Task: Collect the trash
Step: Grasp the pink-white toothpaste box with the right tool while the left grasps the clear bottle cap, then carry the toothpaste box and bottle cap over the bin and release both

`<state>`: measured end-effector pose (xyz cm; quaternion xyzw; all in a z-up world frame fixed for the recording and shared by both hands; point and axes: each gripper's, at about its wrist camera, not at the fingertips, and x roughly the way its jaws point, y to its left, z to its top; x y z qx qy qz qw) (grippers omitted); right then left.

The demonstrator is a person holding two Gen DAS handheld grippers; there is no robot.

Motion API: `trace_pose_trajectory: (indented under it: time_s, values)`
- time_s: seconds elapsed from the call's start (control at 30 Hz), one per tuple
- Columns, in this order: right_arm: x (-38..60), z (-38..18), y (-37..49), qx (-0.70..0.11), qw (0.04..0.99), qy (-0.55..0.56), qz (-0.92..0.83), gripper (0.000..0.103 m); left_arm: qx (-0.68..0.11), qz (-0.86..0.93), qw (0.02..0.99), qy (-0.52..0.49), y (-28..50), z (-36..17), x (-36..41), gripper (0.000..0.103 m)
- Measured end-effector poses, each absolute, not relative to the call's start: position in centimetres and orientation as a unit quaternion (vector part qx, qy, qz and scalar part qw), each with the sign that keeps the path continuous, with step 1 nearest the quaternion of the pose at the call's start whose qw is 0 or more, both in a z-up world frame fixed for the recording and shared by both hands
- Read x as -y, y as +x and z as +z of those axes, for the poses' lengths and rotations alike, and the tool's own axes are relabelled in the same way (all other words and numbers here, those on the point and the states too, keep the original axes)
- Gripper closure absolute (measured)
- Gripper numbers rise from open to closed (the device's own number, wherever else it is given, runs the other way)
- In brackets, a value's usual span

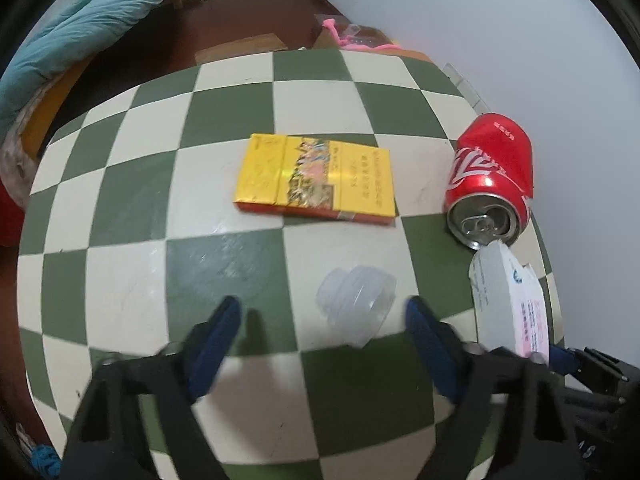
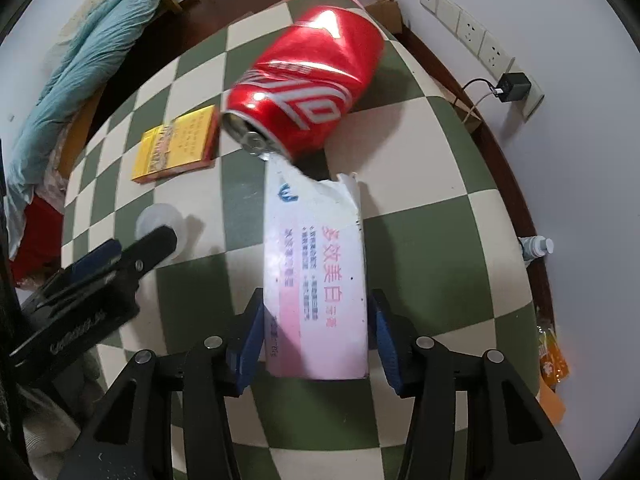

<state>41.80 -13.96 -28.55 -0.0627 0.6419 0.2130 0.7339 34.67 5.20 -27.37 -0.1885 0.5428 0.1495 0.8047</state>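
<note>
The trash lies scattered on a green-and-cream checkered surface [image 1: 132,200]: a yellow packet [image 1: 314,178], a red can [image 1: 490,180], a clear plastic cup [image 1: 354,300] and a white-and-pink carton [image 2: 316,276]. The carton sits between the blue pads of the right tongs [image 2: 316,340], which are closed to about its width; the left pad meets its side, though whether the right pad touches I cannot tell. Its long axis runs straight away from those tongs, and its torn far end lies right at the mouth of the can. The can lies on its side, dented, near the surface's right edge by the wall, its opened top facing the tongs. The packet lies flat near the middle, well apart from the can, with bare checks all around it. The left tongs [image 1: 324,312] stand partly open with nothing gripped; the cup lies on its side between the finger tips, nearer the right one, touching neither. The left half of the surface is open room up to its rounded edge, beyond which dark floor and a blue quilt [image 1: 76,28] show. Only the right wrist view shows the wall sockets [image 2: 468,26], a plugged-in charger [image 2: 516,86], a bottle [image 2: 538,246] past the right edge, and the left tongs from the side over the cup. Only the left wrist view shows the cup whole.
</note>
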Motion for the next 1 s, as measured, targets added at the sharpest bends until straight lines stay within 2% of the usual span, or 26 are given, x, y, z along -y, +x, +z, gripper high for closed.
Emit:
trace_pose_trajectory:
  time_s: [0.03,0.07,0.1,0.13,0.2,0.5,1.0]
  values:
    - [13.8,-28.7,41.9,-0.641,0.735,-0.065,0.213,0.05,-0.543,0.148,0.805,-0.188,34.9,-27.4,-5.2,0.044]
    - [13.7,-28.8,42.0,-0.64,0.736,-0.066,0.211,0.05,-0.543,0.146,0.805,-0.188,35.1,-27.5,-5.2,0.051]
    - [13.6,-29.0,42.1,-0.64,0.736,-0.067,0.21,0.05,-0.545,0.144,0.805,-0.188,35.2,-27.5,-5.2,0.067]
    - [13.5,-29.1,42.2,-0.64,0.737,-0.067,0.208,0.05,-0.546,0.142,0.804,-0.188,35.3,-27.6,-5.1,0.076]
    - [13.3,-29.1,42.2,-0.634,0.742,-0.069,0.206,0.05,-0.544,0.139,0.806,-0.185,35.3,-27.6,-5.0,0.081]
    - [13.2,-27.8,40.7,-0.617,0.752,-0.075,0.219,0.053,-0.52,0.17,0.822,-0.157,31.6,-25.0,-4.8,0.082]
    - [6.8,-18.4,31.5,-0.559,0.753,-0.057,0.342,0.053,-0.435,0.291,0.834,-0.174,16.6,-14.5,-10.7,0.082]
